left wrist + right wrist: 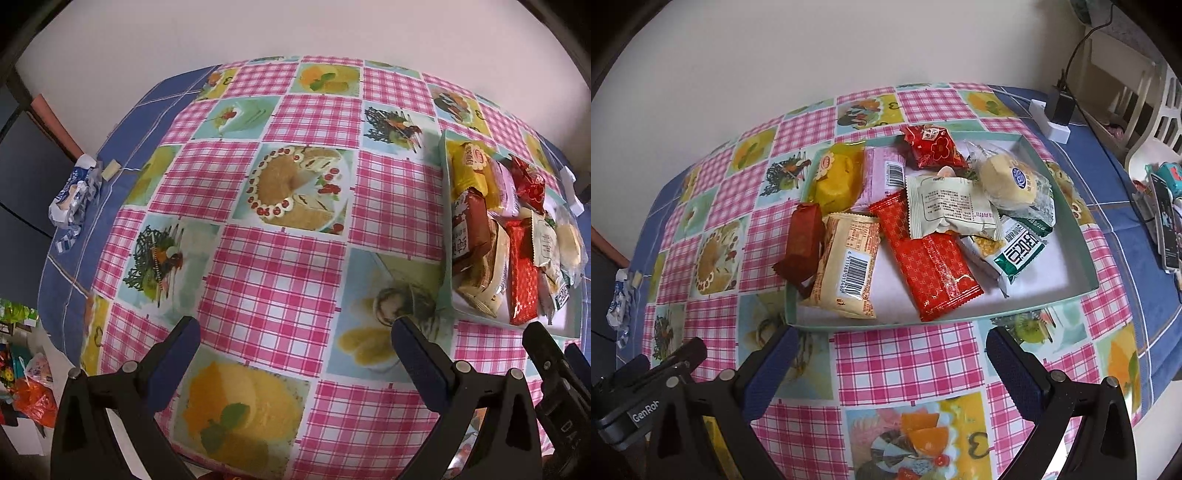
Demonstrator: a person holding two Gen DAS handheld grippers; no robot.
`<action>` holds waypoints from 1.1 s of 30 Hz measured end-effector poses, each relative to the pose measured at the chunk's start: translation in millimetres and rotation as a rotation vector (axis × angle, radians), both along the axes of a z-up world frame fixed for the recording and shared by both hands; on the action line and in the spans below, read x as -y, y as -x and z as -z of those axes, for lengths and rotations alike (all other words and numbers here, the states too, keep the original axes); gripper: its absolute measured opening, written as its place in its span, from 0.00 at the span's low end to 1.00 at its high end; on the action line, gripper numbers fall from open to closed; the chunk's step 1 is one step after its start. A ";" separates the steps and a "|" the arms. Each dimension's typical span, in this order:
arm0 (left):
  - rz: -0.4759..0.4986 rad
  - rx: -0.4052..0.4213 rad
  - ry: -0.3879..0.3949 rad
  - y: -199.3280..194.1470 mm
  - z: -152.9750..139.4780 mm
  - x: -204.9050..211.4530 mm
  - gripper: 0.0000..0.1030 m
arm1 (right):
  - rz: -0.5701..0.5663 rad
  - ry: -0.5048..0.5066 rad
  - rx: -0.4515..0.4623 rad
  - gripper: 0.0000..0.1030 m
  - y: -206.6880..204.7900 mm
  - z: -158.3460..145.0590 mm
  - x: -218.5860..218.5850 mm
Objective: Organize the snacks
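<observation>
Gaping empty above tablecloth (905, 354): right hand-held gripper (892, 354).

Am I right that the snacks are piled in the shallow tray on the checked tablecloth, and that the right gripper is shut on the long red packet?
Not quite. The right wrist view shows the right gripper open and empty, short of the tray; the long red packet lies in the tray with the other snacks, on the checked tablecloth.

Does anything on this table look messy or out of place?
Yes: a crumpled blue-and-white wrapper lies alone on the blue cloth at the table's far left edge, well apart from the shallow pale-green tray heaped with snack packets.
</observation>
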State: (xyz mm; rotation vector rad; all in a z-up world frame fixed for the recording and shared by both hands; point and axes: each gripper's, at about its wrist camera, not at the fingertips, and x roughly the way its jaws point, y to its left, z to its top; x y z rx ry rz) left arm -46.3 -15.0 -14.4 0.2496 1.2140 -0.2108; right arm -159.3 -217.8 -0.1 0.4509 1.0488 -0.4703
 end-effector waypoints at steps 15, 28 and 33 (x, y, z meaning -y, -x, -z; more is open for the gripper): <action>-0.009 -0.025 -0.028 -3.6 4.3 -2.0 1.00 | 0.024 0.003 -0.009 1.00 -1.0 2.2 6.4; -0.001 -0.031 -0.024 -4.0 4.8 -0.1 1.00 | 0.029 0.004 -0.006 1.00 -1.5 1.5 7.4; -0.006 -0.030 -0.028 -4.0 4.7 0.1 1.00 | 0.023 0.005 -0.006 1.00 -3.0 1.4 7.9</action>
